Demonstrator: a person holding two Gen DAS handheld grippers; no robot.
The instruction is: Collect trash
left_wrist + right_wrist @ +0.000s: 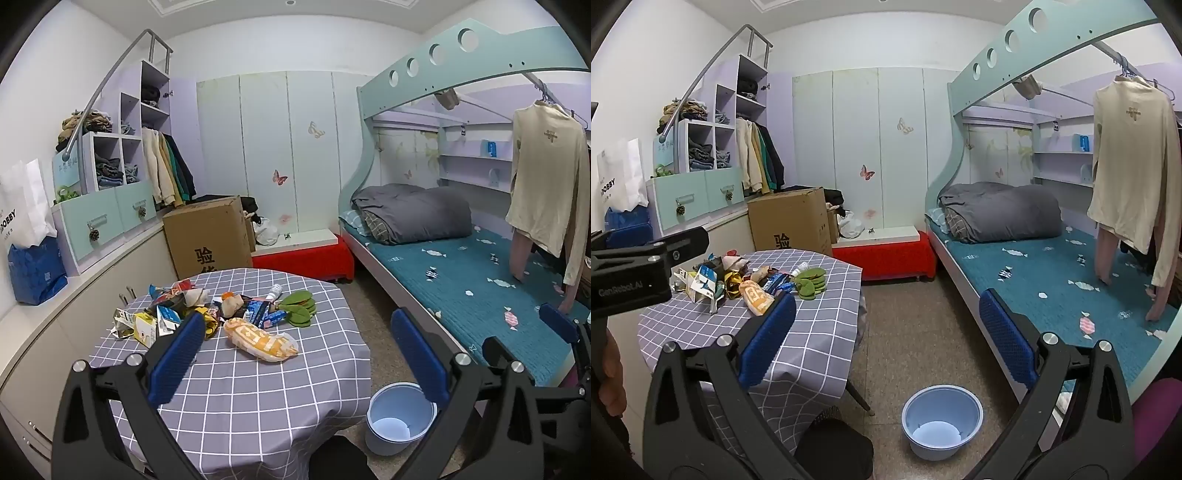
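Observation:
A pile of trash (192, 310) lies on the round table with a grey checked cloth (258, 398): crumpled wrappers, torn cartons, a small bottle, green leaf-shaped pieces (299, 306) and an orange snack bag (258, 339) nearest me. The pile also shows in the right wrist view (753, 284). An empty light-blue bin (399, 421) stands on the floor right of the table, also in the right wrist view (942, 421). My left gripper (299, 350) is open and empty above the table's near side. My right gripper (886, 328) is open and empty, above the floor between table and bed.
A bunk bed (480, 280) with a teal mattress runs along the right. A cardboard box (210, 236) and a red platform (306, 258) stand behind the table. Drawers and shelves (107, 206) line the left wall. A dark stool (834, 446) sits below the table edge.

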